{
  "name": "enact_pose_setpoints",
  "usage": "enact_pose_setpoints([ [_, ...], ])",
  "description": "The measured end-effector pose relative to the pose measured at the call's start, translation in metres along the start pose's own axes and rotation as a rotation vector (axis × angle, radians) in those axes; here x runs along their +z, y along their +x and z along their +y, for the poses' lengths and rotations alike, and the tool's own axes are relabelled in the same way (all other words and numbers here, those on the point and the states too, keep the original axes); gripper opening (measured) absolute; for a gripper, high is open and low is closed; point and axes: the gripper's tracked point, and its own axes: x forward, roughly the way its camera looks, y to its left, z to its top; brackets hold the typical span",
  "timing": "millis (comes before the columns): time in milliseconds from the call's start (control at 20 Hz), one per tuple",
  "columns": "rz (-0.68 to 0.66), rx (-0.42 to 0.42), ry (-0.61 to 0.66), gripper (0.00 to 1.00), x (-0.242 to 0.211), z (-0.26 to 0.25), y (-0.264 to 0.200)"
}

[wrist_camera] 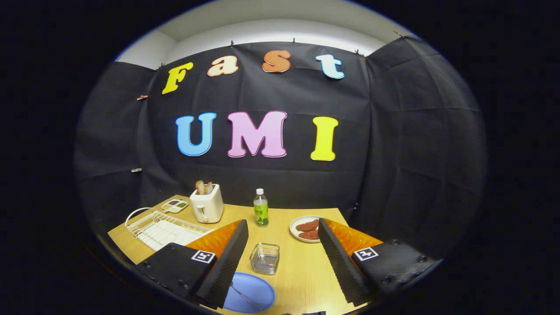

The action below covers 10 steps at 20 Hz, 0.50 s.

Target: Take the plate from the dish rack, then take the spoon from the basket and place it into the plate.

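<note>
Wooden table [302, 280], toaster [207, 204], bottle [261, 208], tongs [284, 271] open

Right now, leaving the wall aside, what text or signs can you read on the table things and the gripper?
Bottle: green label, too small to read.
Gripper, open above the table: one black-and-white square marker on each finger, a pattern, no words.
Toaster: nothing legible.

Blue plate [251, 291], white toaster [207, 205], green bottle [261, 211], black ribbed fingers [227, 262]
</note>
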Motion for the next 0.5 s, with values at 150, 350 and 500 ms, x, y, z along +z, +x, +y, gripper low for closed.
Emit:
enact_pose_setpoints([
  [150, -0.012, -0.056, 0.033, 0.98, 0.004, 0.007, -0.011],
  [350, -0.031, -0.086, 0.045, 0.98, 0.011, 0.021, -0.013],
  [500, -0.041, -0.094, 0.049, 0.98, 0.014, 0.036, -0.012],
])
